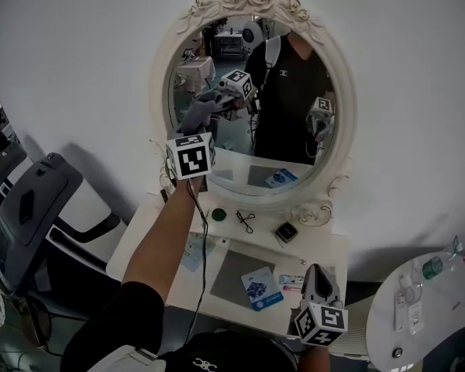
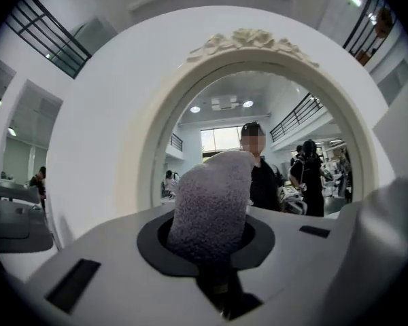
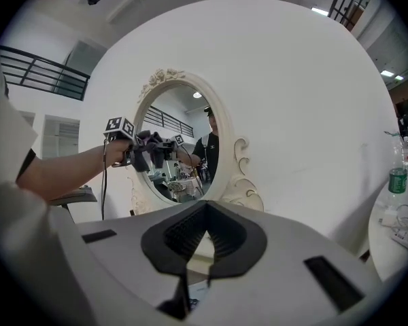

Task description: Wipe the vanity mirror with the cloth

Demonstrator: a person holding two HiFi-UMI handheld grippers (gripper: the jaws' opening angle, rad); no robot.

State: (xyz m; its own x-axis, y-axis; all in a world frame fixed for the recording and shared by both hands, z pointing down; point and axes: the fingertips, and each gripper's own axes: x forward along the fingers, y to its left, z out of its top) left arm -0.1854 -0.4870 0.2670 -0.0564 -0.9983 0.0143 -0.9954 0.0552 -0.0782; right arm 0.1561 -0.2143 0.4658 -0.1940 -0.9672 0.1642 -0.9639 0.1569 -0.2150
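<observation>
The oval vanity mirror [image 1: 283, 142] in a cream carved frame hangs on the white wall. My left gripper [image 1: 200, 134] is raised to the glass's left part, shut on a grey fluffy cloth [image 1: 196, 115] that reaches the glass. In the left gripper view the cloth [image 2: 211, 195] stands up from between the jaws, right before the mirror [image 2: 292, 155]. My right gripper [image 1: 316, 270] hangs low over the vanity's right end, shut and holding nothing. The right gripper view shows the mirror [image 3: 187, 151] and the cloth [image 3: 147, 149] from the side.
The white vanity top [image 1: 143, 235] carries a grey mat [image 1: 231, 281], a blue packet [image 1: 261, 287], a green round lid [image 1: 218, 215], a small dark box [image 1: 286, 232] and a tube [image 1: 291, 282]. A grey chair [image 1: 31, 208] stands left. A round white table [image 1: 430, 320] with a bottle [image 1: 435, 266] stands right.
</observation>
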